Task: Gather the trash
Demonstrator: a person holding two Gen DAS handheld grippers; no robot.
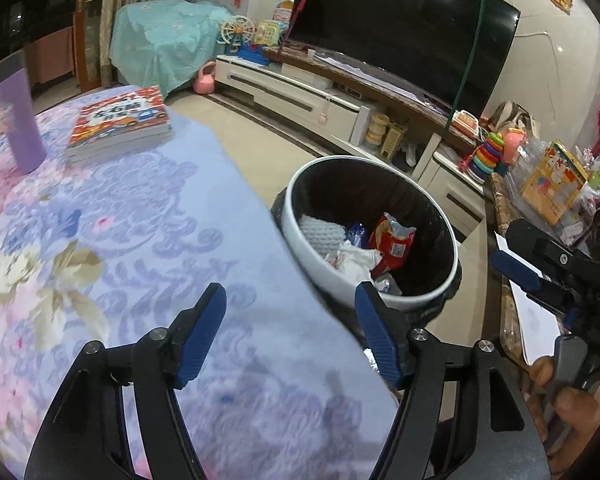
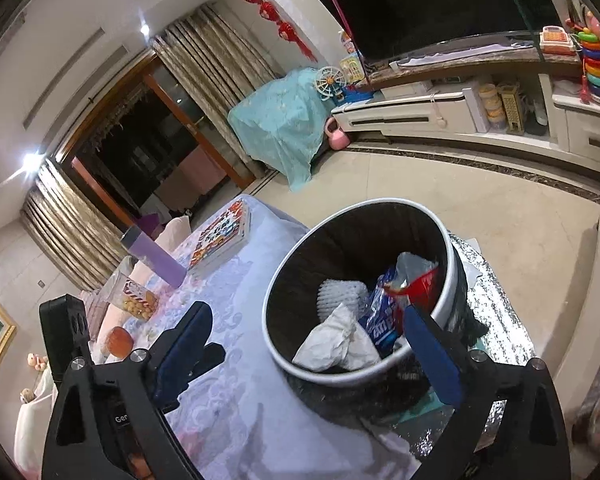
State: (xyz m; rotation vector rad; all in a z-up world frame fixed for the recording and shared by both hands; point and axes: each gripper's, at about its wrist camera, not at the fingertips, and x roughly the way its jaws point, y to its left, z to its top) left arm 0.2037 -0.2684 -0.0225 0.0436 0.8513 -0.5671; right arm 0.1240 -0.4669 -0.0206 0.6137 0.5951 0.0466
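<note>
step: scan table (image 1: 140, 216) for leftover trash | left hand-held gripper (image 1: 290, 330) spread, empty | right hand-held gripper (image 2: 312, 344) spread, empty | approach wide, keep clear of bin (image 2: 284, 280) rim

A white-rimmed bin (image 1: 384, 300) with dark inside holds a red wrapper (image 1: 394, 242), a blue packet (image 2: 382, 320) and white paper (image 2: 336, 344). The counter (image 1: 140, 220) cloth is lilac with pink and cream flowers. Blue pads line black fingers (image 1: 202, 336).

Black gripper (image 1: 290, 312) frames w/ ribbed blue pads (image 1: 202, 336), silver screws (image 1: 420, 334).
</note>
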